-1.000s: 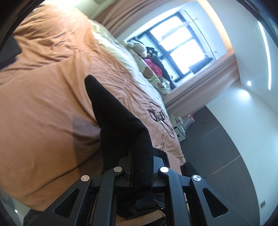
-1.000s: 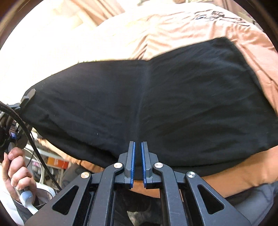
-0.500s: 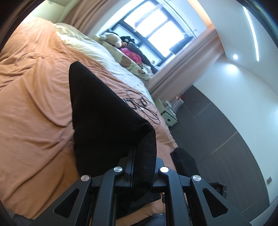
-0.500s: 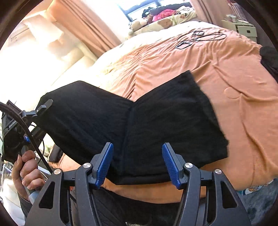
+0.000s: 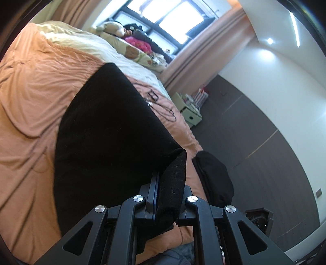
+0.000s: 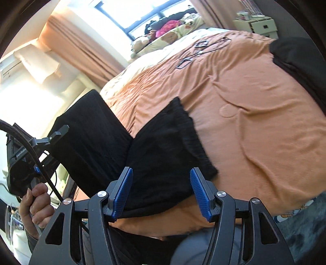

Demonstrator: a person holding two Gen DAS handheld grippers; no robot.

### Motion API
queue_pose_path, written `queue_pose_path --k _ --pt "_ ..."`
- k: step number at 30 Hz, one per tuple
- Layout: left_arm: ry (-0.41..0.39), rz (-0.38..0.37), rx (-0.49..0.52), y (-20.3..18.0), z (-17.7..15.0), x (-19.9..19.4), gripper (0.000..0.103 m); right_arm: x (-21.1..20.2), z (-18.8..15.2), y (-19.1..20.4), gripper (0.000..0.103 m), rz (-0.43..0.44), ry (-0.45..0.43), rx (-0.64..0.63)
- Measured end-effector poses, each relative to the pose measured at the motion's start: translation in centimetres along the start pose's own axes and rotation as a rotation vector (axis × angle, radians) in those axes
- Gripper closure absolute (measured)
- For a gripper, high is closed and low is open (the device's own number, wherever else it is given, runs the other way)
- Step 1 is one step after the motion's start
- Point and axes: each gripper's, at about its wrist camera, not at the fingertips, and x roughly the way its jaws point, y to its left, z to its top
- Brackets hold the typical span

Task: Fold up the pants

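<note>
Mid-fold: left gripper clamped on black pants edge, lifted over bed's near edge; right gripper jaws apart, nothing between; next prob. lay held edge across, w/ corners aligned.

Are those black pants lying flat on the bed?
Partly: one end of the pants rests on the bed; the left gripper holds the other end lifted.

Pants lie on bed near its front edge, one part raised off it to the left. Cables lie on bed behind pants. Pillows at far end under window. Second garment on bed's right edge.
</note>
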Motion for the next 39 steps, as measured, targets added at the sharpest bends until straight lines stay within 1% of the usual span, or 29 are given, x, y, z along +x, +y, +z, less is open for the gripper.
queue_pose_path --k 4,8,10,15,18,20,21,22,23,24,25,27,30,34,39 --pt "0.057 -0.007 -0.003 -0.6 -1.0 3.3 0.091 -0.6 0.1 -2.0 0.046 -0.015 -0.005 0.035" --pt "0.142 0.009 0.001 -0.7 -2.4 7.1 0.091 -1.2 0.2 -3.6 0.046 -0.024 -0.005 0.073" --pt "0.168 0.009 0.004 -0.9 -3.2 8.4 0.091 -1.7 0.1 -4.3 0.046 -0.031 -0.006 0.087" --pt "0.191 0.022 0.008 -1.7 -4.0 9.4 0.091 -2.3 0.2 -5.6 0.046 -0.041 -0.006 0.120" --pt "0.210 0.024 0.008 -1.8 -4.5 10.3 0.091 -2.5 0.4 -5.8 0.046 -0.032 -0.004 0.134" --pt "0.228 0.031 -0.008 -1.7 -4.8 10.7 0.088 -2.5 0.5 -5.7 0.046 -0.025 -0.004 0.132" --pt "0.235 0.029 -0.018 -1.7 -4.8 10.8 0.081 -2.5 0.6 -5.5 0.046 -0.020 -0.001 0.130" --pt "0.240 0.016 -0.023 -1.7 -4.8 10.9 0.070 -2.4 0.6 -5.7 0.046 -0.015 0.000 0.128" --pt "0.240 -0.005 -0.024 -1.7 -4.8 10.7 0.064 -2.5 0.7 -5.4 0.046 -0.010 0.000 0.125" --pt "0.233 -0.021 -0.020 -1.8 -4.8 10.4 0.051 -2.4 0.8 -5.3 0.046 -0.012 0.003 0.128" --pt "0.225 -0.019 -0.014 -1.8 -4.7 10.1 0.043 -2.2 0.9 -5.3 0.046 -0.009 0.001 0.123" --pt "0.206 -0.014 -0.004 -1.7 -4.4 9.3 0.040 -2.0 1.0 -4.9 0.046 -0.002 0.002 0.120" --pt "0.193 0.005 -0.018 -0.6 -4.0 8.2 0.040 -1.3 1.0 -4.4 0.046 0.009 0.010 0.120" --pt "0.176 0.046 -0.045 1.7 -3.7 6.5 0.040 0.2 0.8 -3.8 0.046 0.007 0.030 0.109" --pt "0.154 0.091 -0.090 4.7 -3.4 4.5 0.040 2.8 0.5 -2.8 0.046 0.001 0.080 0.100"
